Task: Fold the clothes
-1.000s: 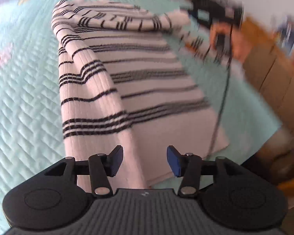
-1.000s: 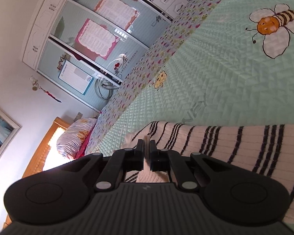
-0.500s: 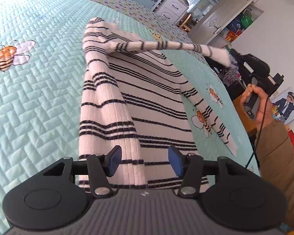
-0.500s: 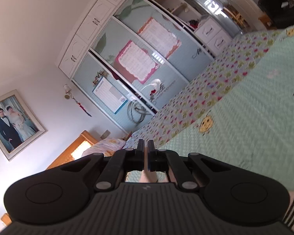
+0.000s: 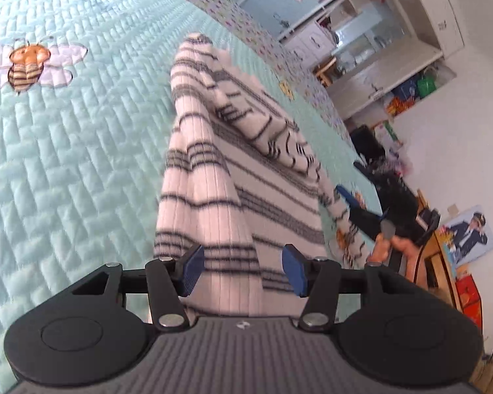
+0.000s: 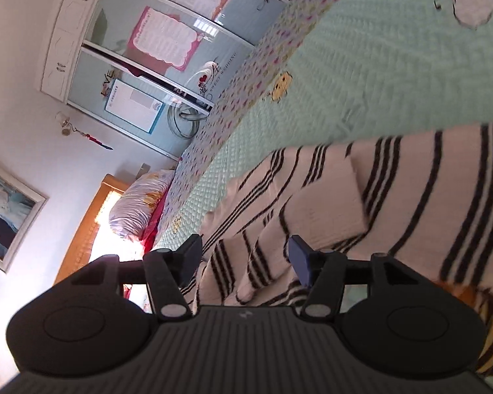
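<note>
Now both grippers' fingers (image 5: 191,268) (image 6: 299,259) spread wide over the striped sweater (image 5: 213,177), empty.

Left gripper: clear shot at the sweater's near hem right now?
Probably yes. The left gripper is open, with the striped sweater lying flat on the quilt directly ahead and its hem between the fingers; nothing sits in between. The right gripper is off to the side.

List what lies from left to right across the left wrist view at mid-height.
Bee print on the quilted bedspread → striped sweater → right gripper → picture leaning against the wall.
</note>
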{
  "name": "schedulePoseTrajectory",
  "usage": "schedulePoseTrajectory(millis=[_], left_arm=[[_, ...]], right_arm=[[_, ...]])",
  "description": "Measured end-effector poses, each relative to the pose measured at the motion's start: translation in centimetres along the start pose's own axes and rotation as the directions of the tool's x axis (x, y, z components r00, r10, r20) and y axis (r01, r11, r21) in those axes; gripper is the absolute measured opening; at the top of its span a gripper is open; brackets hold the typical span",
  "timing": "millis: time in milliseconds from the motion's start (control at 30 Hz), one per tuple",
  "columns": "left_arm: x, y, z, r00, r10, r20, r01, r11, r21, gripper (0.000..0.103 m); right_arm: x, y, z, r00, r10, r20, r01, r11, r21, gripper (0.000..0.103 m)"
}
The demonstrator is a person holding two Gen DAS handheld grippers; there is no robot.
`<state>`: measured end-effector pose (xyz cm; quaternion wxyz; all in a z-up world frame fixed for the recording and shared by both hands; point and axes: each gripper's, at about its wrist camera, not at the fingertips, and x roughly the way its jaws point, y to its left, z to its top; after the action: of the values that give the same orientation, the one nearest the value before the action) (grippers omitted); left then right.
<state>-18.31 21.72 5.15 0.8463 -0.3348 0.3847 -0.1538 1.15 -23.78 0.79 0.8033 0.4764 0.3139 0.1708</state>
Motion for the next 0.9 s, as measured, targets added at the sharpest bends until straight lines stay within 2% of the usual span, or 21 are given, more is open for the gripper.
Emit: schedulePoseTrajectory(millis=[100,200,267,367,433,533,667,700,733,767,800,900], left_arm=[[0.9,0.2,1.3,0.998,-0.038,0.043,0.039,0.999,-0.02,0.056],[2.5,0.4,2.2,0.997,-0.055,0.059,0.057,0.998,-0.04,0.057],[3.6,0.6,2.7,0.997,-0.056,0.057,0.058,0.997,-0.047,0.057],[4.1,1.6,2.7,0.991,-0.108,0.078,0.114,0.991,-0.07,0.057],[4.1,2.5,2.6,0.984,-0.153,0.094,0.161,0.983,-0.086,0.058],[4.3,3.7,2.7,0.976,-0.194,0.098,0.204,0.973,-0.105,0.058],[4.4,4.5,2.7,0.973,-0.213,0.09,0.223,0.968,-0.117,0.058],[4.5,4.7,2.7,0.973,-0.215,0.085,0.224,0.967,-0.118,0.059],[4.5,4.8,2.7,0.973,-0.217,0.081,0.225,0.967,-0.119,0.059],[4.5,4.9,2.7,0.973,-0.219,0.076,0.227,0.967,-0.119,0.059],[4.5,5.0,2.7,0.973,-0.22,0.071,0.228,0.966,-0.12,0.059],[4.6,5.4,2.7,0.973,-0.226,0.057,0.231,0.965,-0.121,0.059]], right_arm=[[1.5,0.5,-1.2,0.998,0.04,-0.041,-0.037,0.997,0.071,0.061],[3.3,1.4,-2.9,0.995,-0.008,-0.1,0.013,0.999,0.051,0.061],[4.5,1.6,-3.6,0.993,-0.048,-0.108,0.054,0.997,0.055,0.061],[6.1,1.9,-4.5,0.988,-0.111,-0.109,0.119,0.991,0.064,0.061],[6.6,1.8,-4.8,0.984,-0.157,-0.078,0.164,0.982,0.093,0.06],[7.0,1.7,-5.2,0.986,-0.167,-0.015,0.168,0.977,0.134,0.062],[7.8,2.0,-5.1,0.98,-0.194,0.041,0.187,0.972,0.139,0.062],[8.0,2.3,-5.1,0.979,-0.202,0.043,0.195,0.973,0.122,0.049],[8.1,2.8,-5.0,0.977,-0.208,0.052,0.203,0.975,0.086,0.013],[8.1,3.4,-4.8,0.975,-0.214,0.062,0.211,0.976,0.048,0.007],[8.1,4.0,-4.7,0.973,-0.22,0.073,0.22,0.976,0.011,0.007],[6.9,6.2,-3.7,0.953,-0.234,0.193,0.26,0.958,-0.123,0.006]])
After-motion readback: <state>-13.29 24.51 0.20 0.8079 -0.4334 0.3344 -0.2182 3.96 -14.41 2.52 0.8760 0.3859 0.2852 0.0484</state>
